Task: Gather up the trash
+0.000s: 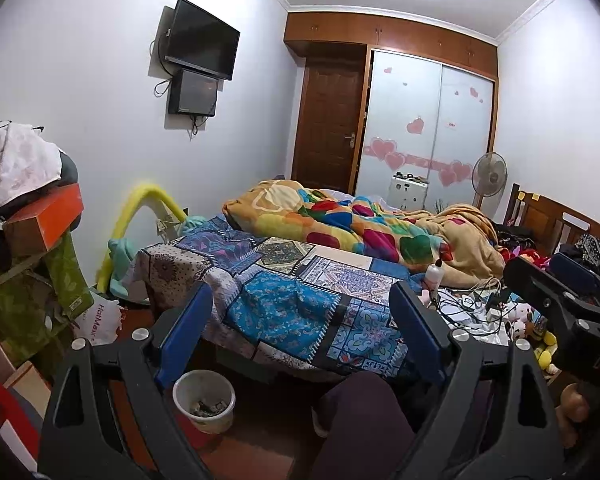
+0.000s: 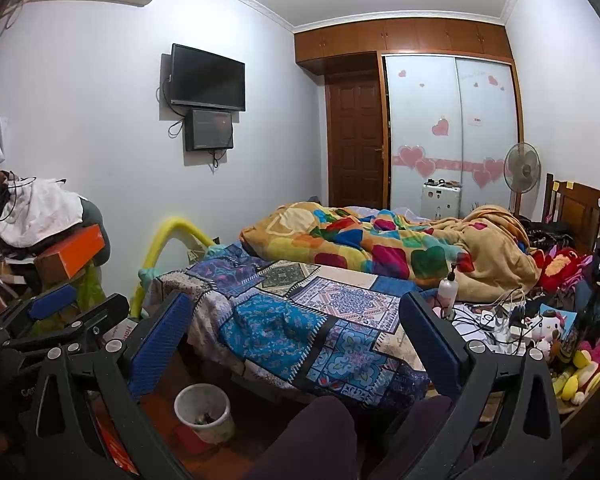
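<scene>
Both hand-held grippers are spread wide and hold nothing: the left hand-held gripper [image 1: 300, 336] and the right hand-held gripper [image 2: 296, 346] hang over the person's knees. Near left on the floor, just off the bed's near corner, stands the bin [image 1: 204, 400], trash in its bottom. The bed [image 1: 300, 300] fills the middle; its left edge leaves a floor strip beside a pile [image 1: 24, 216]. Far back is the door [image 1: 328, 128].
</scene>
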A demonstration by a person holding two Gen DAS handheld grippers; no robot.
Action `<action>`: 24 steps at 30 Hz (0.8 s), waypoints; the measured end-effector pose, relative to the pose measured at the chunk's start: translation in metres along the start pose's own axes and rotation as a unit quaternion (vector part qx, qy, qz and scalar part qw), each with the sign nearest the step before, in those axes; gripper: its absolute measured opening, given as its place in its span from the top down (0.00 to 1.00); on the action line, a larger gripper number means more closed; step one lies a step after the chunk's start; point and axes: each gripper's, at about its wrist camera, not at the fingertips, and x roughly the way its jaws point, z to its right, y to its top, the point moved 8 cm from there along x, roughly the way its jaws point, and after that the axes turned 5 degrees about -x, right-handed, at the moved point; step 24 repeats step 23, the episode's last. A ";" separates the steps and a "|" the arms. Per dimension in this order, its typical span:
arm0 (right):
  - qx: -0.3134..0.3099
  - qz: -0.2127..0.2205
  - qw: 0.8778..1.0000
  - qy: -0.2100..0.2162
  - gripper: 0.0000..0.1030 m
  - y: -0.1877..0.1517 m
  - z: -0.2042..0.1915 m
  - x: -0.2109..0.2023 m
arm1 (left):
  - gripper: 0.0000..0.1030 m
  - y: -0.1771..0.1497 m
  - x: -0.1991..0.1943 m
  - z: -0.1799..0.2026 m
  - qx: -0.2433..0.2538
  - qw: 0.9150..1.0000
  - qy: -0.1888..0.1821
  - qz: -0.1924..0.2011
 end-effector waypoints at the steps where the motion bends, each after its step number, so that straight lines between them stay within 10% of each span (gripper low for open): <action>1: 0.000 0.000 1.000 0.000 0.00 0.000 0.000 0.000 | 0.12 -0.001 -0.001 0.001 0.000 1.000 -0.001 0.001; 24: -0.005 -0.005 1.000 0.008 0.00 0.001 0.002 0.004 | 0.12 -0.010 0.001 0.002 0.009 1.000 -0.002 -0.003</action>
